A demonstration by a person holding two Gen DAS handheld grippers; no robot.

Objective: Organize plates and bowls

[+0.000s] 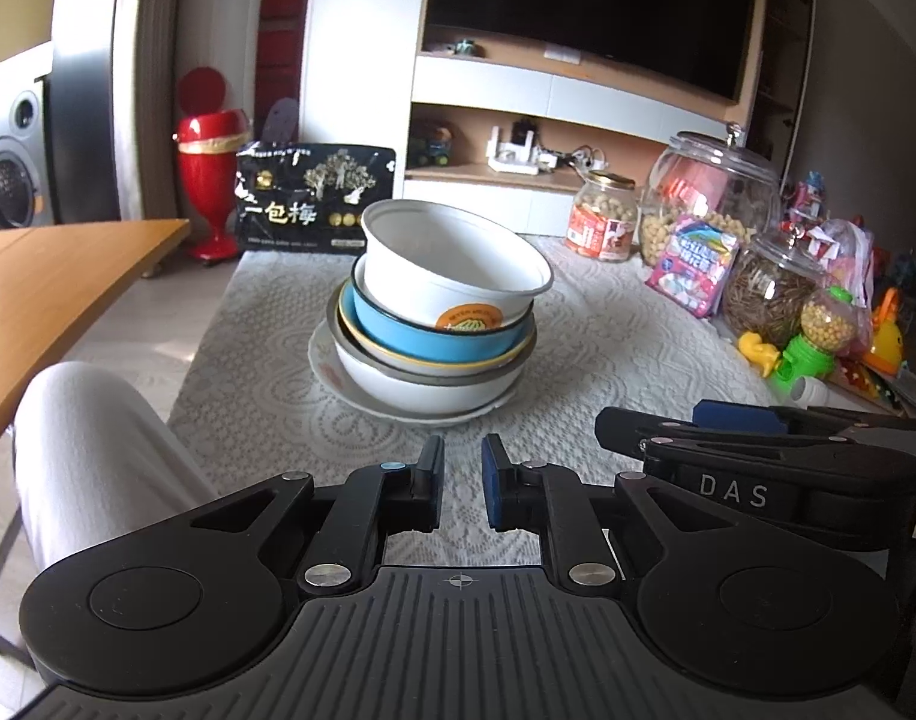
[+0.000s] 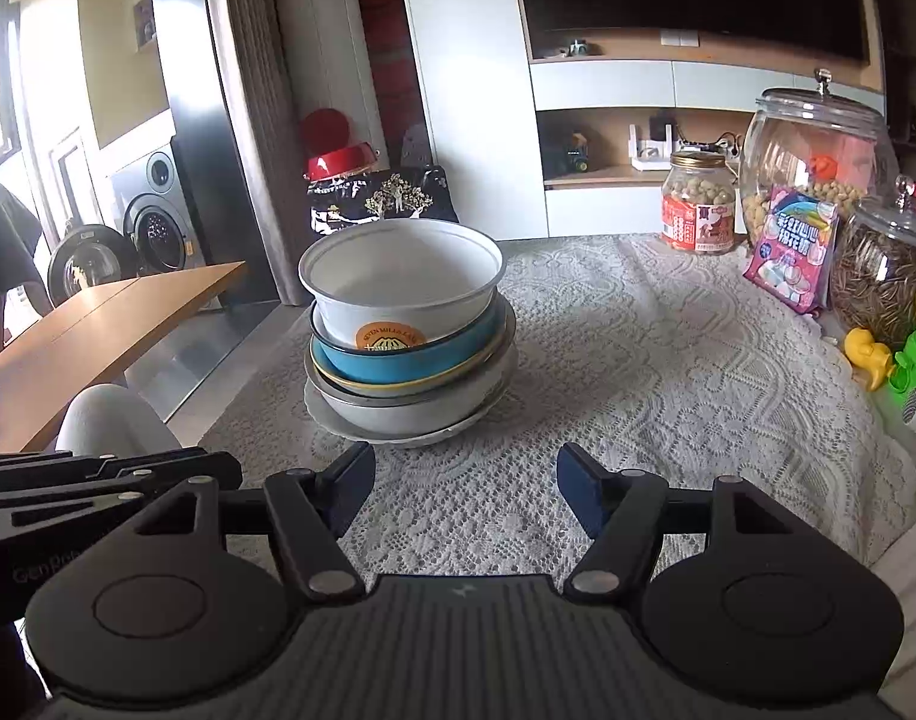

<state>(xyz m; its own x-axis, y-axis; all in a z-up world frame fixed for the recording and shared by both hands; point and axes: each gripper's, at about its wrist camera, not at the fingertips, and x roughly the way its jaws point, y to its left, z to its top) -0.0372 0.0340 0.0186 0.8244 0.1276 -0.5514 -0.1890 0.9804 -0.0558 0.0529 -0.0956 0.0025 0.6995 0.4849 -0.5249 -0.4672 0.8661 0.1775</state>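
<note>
— Where are the dishes sitting right now?

— All in one stack (image 1: 428,324) on the lace-covered desk (image 1: 607,348): a flat plate (image 1: 329,369) at the bottom, a wide white bowl (image 1: 422,387) on it, a blue bowl (image 1: 410,345) nested above, and a tall white tub (image 1: 452,267) leaning crookedly on top, tilting toward 10 o'clock in the left view.

— And the grippers?

— Both are hanging low over the desk, short of the pile. The left gripper (image 1: 462,489) is holding its fingers (image 1: 429,483) only slightly parted, nothing between them. The right gripper (image 2: 463,489) is keeping its fingers (image 2: 580,495) spread wide, also empty.

— Which way is the stack lying from them?

— From the left one, dead ahead at 12 o'clock, close. From the right one, about 11 o'clock, a little off to the left. The left looks nearer and squarer to me.

— So is this sorted or not?

— Hard to say. A nested pile could be the tidy result, or a jumble waiting to be split. The tipped tub is the loose piece, I'd guess.
</note>
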